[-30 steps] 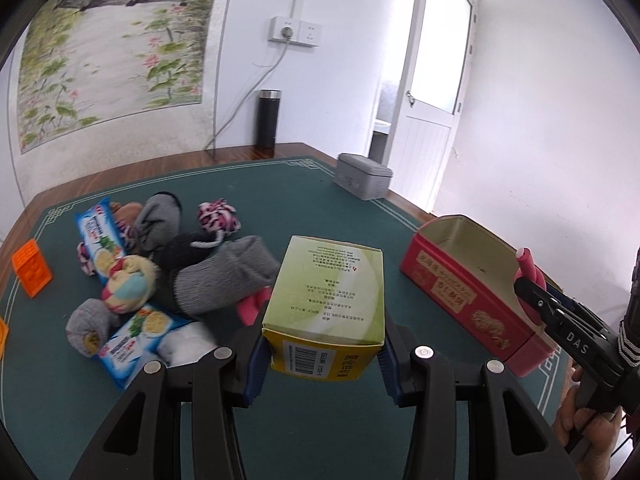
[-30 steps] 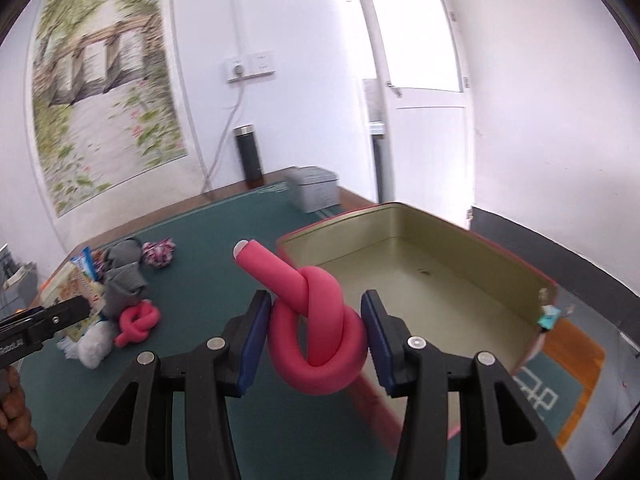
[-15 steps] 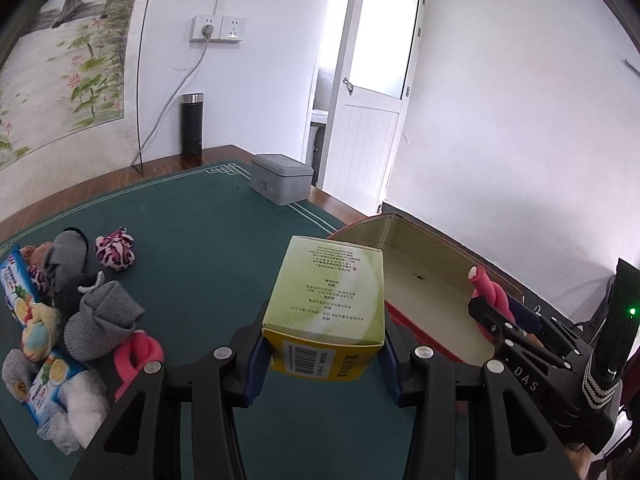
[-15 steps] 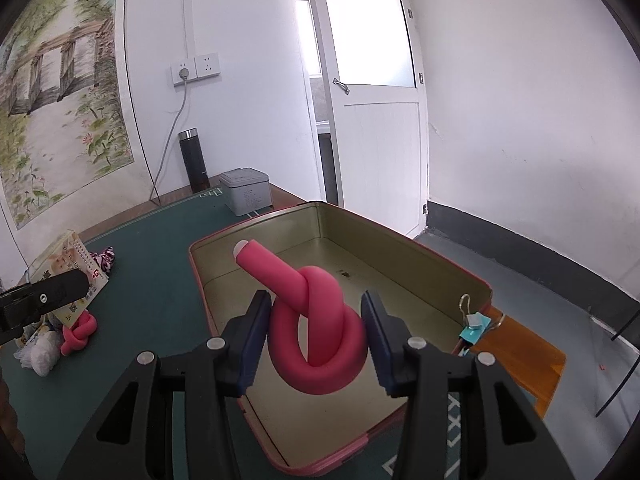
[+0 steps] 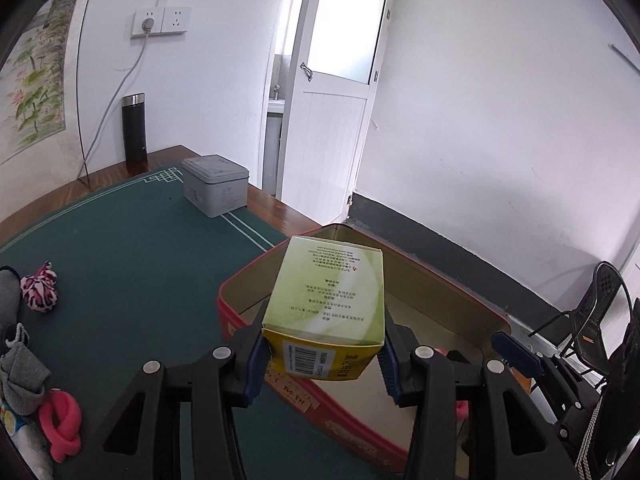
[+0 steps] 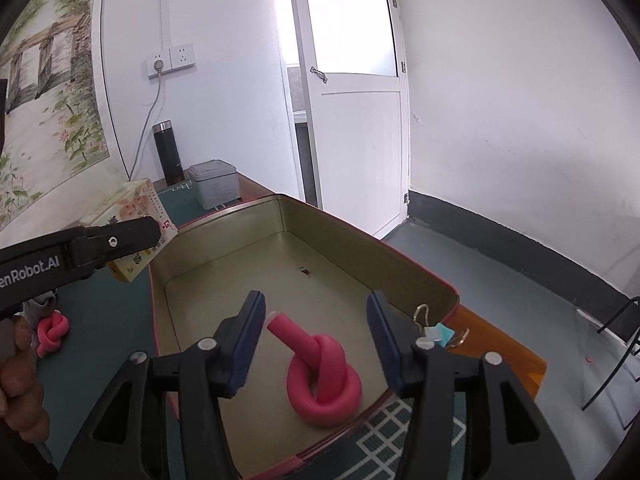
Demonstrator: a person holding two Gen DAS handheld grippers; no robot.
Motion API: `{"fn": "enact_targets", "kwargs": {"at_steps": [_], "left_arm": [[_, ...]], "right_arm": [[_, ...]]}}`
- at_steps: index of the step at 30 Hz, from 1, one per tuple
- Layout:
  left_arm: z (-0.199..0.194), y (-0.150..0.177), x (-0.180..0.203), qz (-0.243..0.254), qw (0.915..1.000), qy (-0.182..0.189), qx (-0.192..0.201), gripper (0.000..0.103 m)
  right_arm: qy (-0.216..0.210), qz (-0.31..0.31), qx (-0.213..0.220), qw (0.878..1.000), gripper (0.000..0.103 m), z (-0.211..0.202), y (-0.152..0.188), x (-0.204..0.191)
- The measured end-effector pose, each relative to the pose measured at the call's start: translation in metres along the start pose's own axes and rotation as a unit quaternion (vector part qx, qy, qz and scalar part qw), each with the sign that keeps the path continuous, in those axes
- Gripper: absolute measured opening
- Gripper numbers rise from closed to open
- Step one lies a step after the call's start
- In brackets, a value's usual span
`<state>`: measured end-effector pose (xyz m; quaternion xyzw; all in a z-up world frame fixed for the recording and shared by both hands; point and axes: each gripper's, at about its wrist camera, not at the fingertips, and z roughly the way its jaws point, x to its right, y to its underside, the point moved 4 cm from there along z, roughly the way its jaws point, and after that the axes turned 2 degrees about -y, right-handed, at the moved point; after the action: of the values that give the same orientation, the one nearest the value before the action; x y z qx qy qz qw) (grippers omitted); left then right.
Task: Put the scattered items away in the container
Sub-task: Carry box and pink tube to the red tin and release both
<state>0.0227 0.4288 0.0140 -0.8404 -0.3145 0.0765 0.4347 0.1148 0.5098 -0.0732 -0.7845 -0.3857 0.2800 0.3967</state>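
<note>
The left gripper (image 5: 324, 354) squeezes the box (image 5: 326, 316) by its 2 sides; it looks light and crushable. The right gripper (image 6: 316, 338) is opening, and the soft knot (image 6: 324, 380) lies free in the tin (image 6: 224, 272).

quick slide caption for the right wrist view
Right gripper opening above the red tin, a knotted pink foam tube lying inside, free of its pads.

The right gripper (image 6: 316, 336) is opening above the pink knot (image 6: 324, 380) lying in the tin (image 6: 224, 216).
</note>
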Motion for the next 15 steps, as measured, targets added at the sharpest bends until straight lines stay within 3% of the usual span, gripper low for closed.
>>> {"fn": "enact_targets", "kwargs": {"at_steps": [4, 5, 6, 8, 15], "left_arm": [[0.015, -0.002, 0.004, 0.000, 0.9999, -0.001, -0.012, 0.051], [0.017, -0.002, 0.004, 0.000, 0.9999, 0.000, -0.014, 0.061], [0.019, -0.001, 0.004, -0.001, 0.9999, 0.000, -0.016, 0.079], [0.020, -0.001, 0.003, 0.000, 0.9999, -0.001, -0.011, 0.090], [0.022, -0.001, -0.002, -0.006, 0.9998, -0.004, -0.020, 0.090]], "right_arm": [[0.006, -0.001, 0.003, 1.000, 0.069, -0.003, -0.001, 0.004], [0.006, -0.003, 0.002, 1.000, 0.069, -0.003, -0.001, 0.004], [0.008, -0.005, 0.001, 1.000, 0.069, -0.002, 0.000, 0.004], [0.009, -0.007, -0.001, 1.000, 0.069, -0.002, 0.001, 0.002], [0.003, -0.009, 0.006, 1.000, 0.069, -0.006, -0.002, -0.005]]}}
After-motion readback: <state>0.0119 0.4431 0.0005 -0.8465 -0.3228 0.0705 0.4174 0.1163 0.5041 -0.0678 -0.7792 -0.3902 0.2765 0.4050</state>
